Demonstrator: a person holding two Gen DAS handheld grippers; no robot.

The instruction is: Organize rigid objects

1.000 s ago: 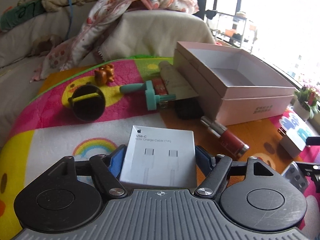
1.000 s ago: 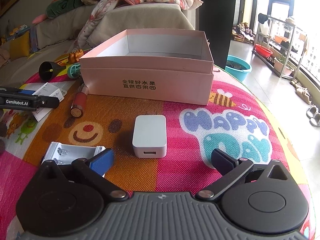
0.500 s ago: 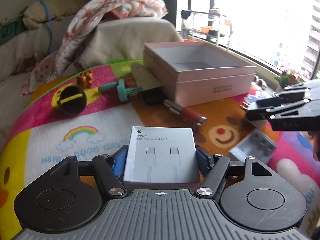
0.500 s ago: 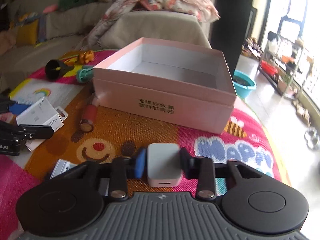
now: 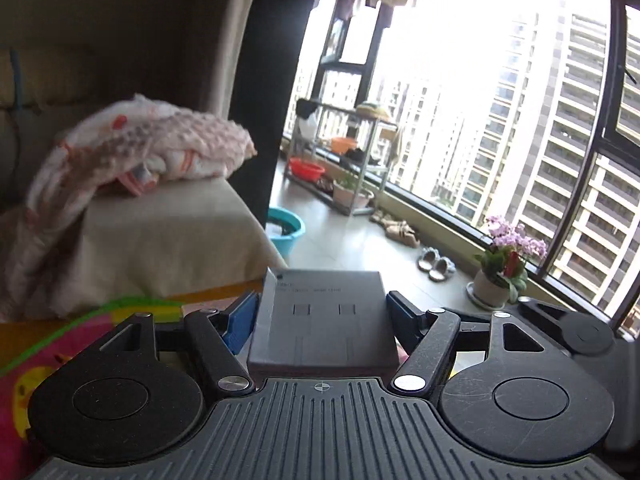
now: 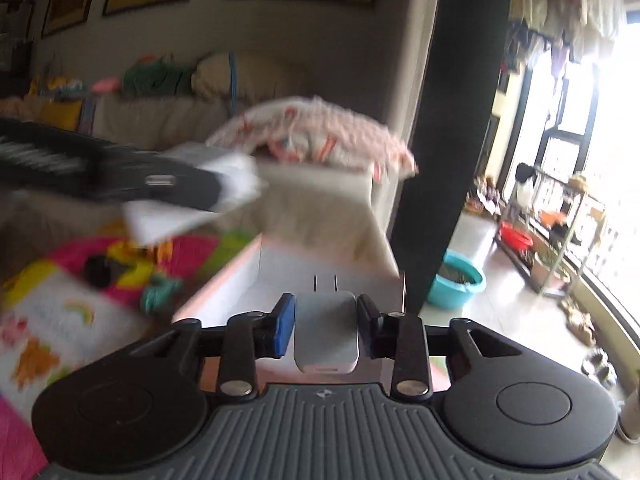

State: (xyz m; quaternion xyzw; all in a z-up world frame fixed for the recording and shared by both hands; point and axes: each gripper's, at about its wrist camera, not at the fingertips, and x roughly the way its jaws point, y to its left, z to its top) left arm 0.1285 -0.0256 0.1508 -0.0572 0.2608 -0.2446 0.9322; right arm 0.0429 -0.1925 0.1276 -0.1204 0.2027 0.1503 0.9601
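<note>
Cable box (image 5: 324, 316), a flat white carton, is being clamped across its width between the blue pads of the left gripper (image 5: 320, 320) and carried clear of the play mat (image 5: 60, 344). In the right wrist view the same box is being seen blurred at upper left, above the mat. Further right, the white wall charger (image 6: 325, 328) is being clamped by the right gripper (image 6: 325, 324), whose jaws have just been opening a little wider yet are pressing on the charger's sides; its two prongs are pointing forward over the open pink box (image 6: 304, 276).

For this carrying step to go well, both pieces are best being kept level and lowered fully inside the pink box before any release, one after the other, so that the two grippers are not being crowded over the same opening. The flat carton is probably best being laid against a wall, leaving floor for the charger.

Print on the carton's lid is being seen only dimly; a small logo and one line of text are there but cannot be read. No writing is being shown on the charger.
</note>
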